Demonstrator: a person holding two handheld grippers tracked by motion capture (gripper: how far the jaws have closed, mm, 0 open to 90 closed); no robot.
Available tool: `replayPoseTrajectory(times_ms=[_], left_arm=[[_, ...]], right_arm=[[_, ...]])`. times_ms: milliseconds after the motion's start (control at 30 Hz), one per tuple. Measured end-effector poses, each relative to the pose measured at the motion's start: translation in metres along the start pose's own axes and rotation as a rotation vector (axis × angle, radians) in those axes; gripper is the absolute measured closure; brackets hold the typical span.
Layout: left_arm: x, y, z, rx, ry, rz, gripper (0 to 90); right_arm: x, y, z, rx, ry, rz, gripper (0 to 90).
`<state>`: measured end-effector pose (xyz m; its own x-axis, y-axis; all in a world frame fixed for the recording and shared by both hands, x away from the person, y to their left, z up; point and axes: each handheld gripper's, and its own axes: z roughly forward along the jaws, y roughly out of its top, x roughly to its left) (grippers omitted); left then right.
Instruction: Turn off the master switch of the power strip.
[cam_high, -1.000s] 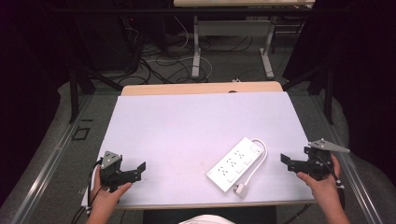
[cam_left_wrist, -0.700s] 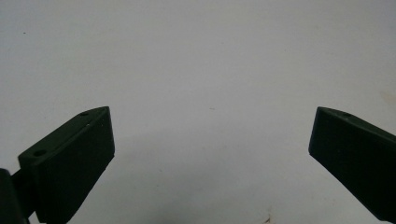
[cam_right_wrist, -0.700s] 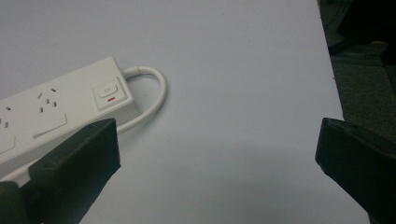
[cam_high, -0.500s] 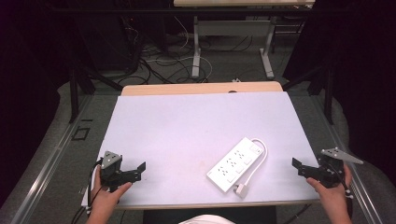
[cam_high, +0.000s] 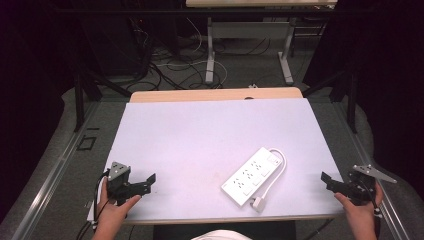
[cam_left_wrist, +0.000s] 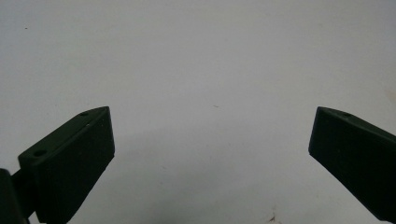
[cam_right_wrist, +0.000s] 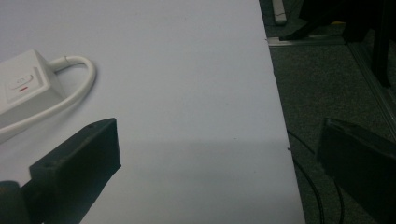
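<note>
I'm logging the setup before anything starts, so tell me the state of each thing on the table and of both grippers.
Power strip: lying flat on the table, sockets up, nothing plugged in.
Cord: looped along the strip's side, plug loose on the table.
Left gripper: open, holding nothing, near the table's front left corner.
Right gripper: open, holding nothing, at the table's right edge.

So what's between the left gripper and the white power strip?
Nothing: in the high view, just bare white table runs from the left gripper to the power strip. That gripper's own view also looks onto bare tabletop.
</note>
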<state>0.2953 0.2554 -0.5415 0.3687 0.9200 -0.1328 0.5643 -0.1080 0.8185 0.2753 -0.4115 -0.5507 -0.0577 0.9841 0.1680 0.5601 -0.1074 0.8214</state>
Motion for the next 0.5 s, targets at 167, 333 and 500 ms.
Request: replayPoseTrajectory(times_ms=[167,333,500], left_arm=[[0.0007,0.0001,0.0005,0.004,0.003,-0.002,0.3],[0.0008,-0.0004,0.0011,-0.001,0.006,-0.012,0.3],[0.0014,-0.0003,0.0009,0.004,0.005,-0.013,0.3]], right_arm=[[-0.0044,-0.0045,0.0032,0.019,-0.001,0.019,0.1],[-0.0082,-0.0052,0.0048,0.021,-0.004,-0.006,0.1],[-0.006,-0.0057,0.0055,0.024,0.005,0.04,0.1]])
